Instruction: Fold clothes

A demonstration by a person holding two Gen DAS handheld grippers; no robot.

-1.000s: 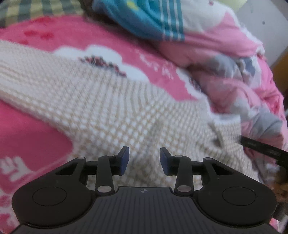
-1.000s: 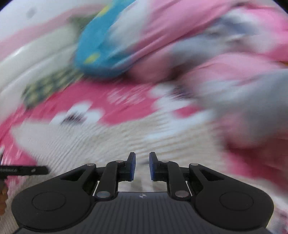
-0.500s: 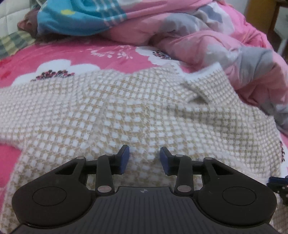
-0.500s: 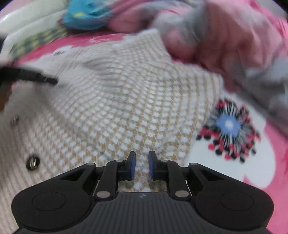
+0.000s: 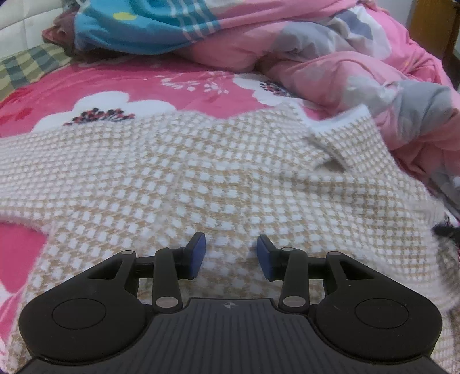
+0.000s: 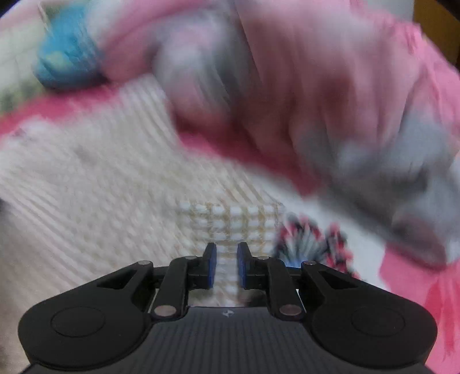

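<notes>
A beige-and-white checked knit sweater lies spread on the bed, one sleeve running off to the left and a turned-up corner at the far right. My left gripper hovers just over its near part, open, with only flat fabric showing below the gap. In the blurred right wrist view my right gripper is at the sweater's right edge. A strip of the knit stays sharp between its blue pads, gripped there.
The sweater rests on a pink flowered bed sheet. A bunched pink-and-grey quilt piles up along the far and right side, with a blue striped blanket behind. A checked pillow lies far left. Wooden furniture stands beyond the bed.
The left view swung right across the sweater, then held still. The right gripper dropped from above the bed to the sweater's right edge, and knit fabric now sits between its pads.
</notes>
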